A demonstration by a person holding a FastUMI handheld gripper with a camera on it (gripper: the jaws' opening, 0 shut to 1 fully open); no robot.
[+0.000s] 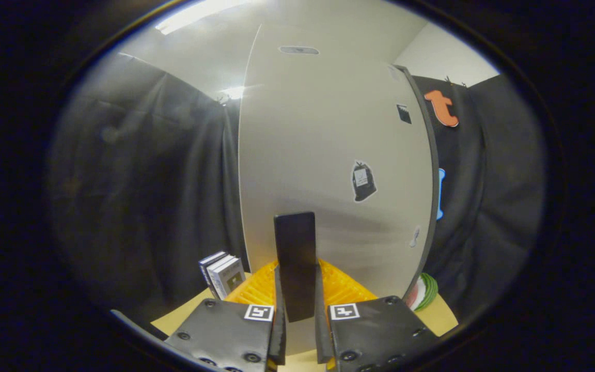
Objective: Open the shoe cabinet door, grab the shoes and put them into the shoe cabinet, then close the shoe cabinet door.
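- The shoe cabinet door (pixel 328 155), a tall pale panel with a dark edge strip down its right side, stands directly ahead of the gripper (pixel 297 320) and looms over it.
- A sticker shaped like a black sack (pixel 363 181) sits on the right half of the door; a small dark square sticker (pixel 404 113) sits higher up near the edge, and an oval slot (pixel 298 50) is near the top.
- An orange ribbed object (pixel 341 289) lies on the tan table (pixel 439 315) at the foot of the door, just beyond the fingers.
- A flat black handle (pixel 295 263) rises upright between the two fingers (pixel 278 315), which pinch it from either side with no gap visible.
- A few upright books (pixel 224 274) stand to the left of the orange object, beside the door's left edge.
- A green-and-white striped item (pixel 424 292) peeks out at the door's lower right corner.
- The shoes cannot be made out from here.
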